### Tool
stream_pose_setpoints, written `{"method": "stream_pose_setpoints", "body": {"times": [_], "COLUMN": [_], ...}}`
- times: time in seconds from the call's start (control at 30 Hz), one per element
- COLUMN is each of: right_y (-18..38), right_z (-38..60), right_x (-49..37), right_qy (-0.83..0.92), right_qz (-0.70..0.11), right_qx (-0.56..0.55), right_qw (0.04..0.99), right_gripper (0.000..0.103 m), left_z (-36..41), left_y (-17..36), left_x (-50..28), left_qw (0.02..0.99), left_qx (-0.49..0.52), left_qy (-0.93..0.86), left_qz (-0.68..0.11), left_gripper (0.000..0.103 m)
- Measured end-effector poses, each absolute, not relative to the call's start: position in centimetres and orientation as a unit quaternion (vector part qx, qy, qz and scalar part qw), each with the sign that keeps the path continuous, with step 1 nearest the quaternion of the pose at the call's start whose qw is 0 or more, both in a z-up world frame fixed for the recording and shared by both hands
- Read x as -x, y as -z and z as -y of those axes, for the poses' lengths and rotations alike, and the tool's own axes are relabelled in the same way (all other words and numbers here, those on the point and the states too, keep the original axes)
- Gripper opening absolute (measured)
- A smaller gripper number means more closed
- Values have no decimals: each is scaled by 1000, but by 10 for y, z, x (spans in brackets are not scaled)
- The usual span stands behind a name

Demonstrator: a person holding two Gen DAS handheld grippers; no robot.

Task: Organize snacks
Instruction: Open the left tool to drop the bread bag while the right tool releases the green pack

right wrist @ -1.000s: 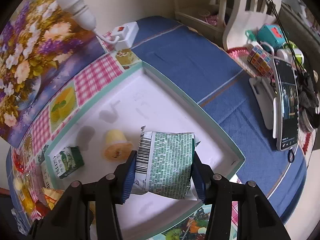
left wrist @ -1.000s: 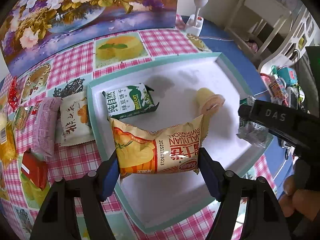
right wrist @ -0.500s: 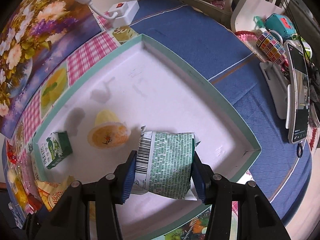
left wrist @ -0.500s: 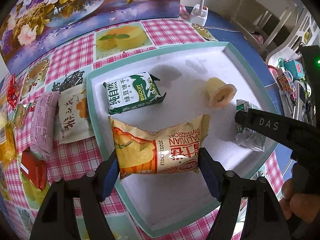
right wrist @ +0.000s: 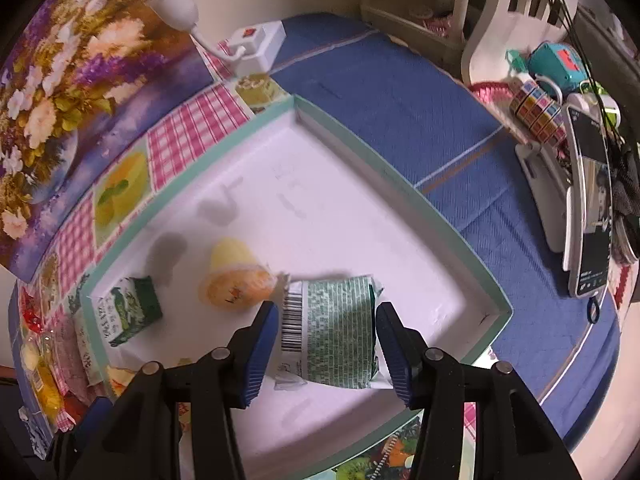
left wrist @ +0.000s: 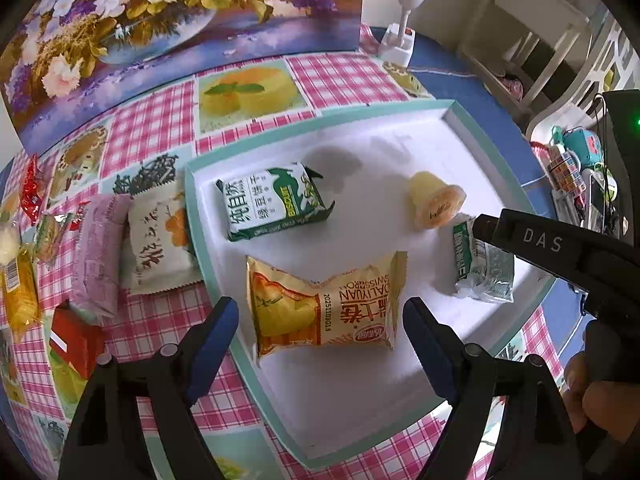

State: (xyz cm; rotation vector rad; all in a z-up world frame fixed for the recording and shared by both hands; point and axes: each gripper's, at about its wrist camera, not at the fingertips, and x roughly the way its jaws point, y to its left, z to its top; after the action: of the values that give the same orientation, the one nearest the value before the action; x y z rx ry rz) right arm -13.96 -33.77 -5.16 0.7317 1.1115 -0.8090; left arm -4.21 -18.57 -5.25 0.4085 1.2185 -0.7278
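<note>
Left tool [left wrist: 320, 316] just spread wide, pads now clear of the yellow Swiss roll packet [left wrist: 324, 308], dropped flat inside the teal-rimmed tray [left wrist: 216, 280]. Right tool [right wrist: 326, 340] clamped on the green-white packet [right wrist: 332, 336], low over the tray floor, release seemingly next.

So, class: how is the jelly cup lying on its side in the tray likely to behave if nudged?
The jelly cup would probably roll in a curve, since it lies on its tapered side. It looks light, so it may skid across the smooth tray. Its film lid seems puncture-prone.
</note>
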Motion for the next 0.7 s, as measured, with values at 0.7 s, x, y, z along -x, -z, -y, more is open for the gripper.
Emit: {"method": "stream_pose_setpoints", "body": {"times": [0.7], "right_y": [46], "right_z": [321], "right_x": [119], "right_qy": [331], "right_qz": [-509], "right_qx": [-312], "right_qw": [730], "right_gripper": [70], "left_z": [102], "left_y": [19], "left_x": [-22], "left_qw": [812], "left_qx": [-62], "left_qy": [229], "left_qz": [-533], "left_gripper": [98]}}
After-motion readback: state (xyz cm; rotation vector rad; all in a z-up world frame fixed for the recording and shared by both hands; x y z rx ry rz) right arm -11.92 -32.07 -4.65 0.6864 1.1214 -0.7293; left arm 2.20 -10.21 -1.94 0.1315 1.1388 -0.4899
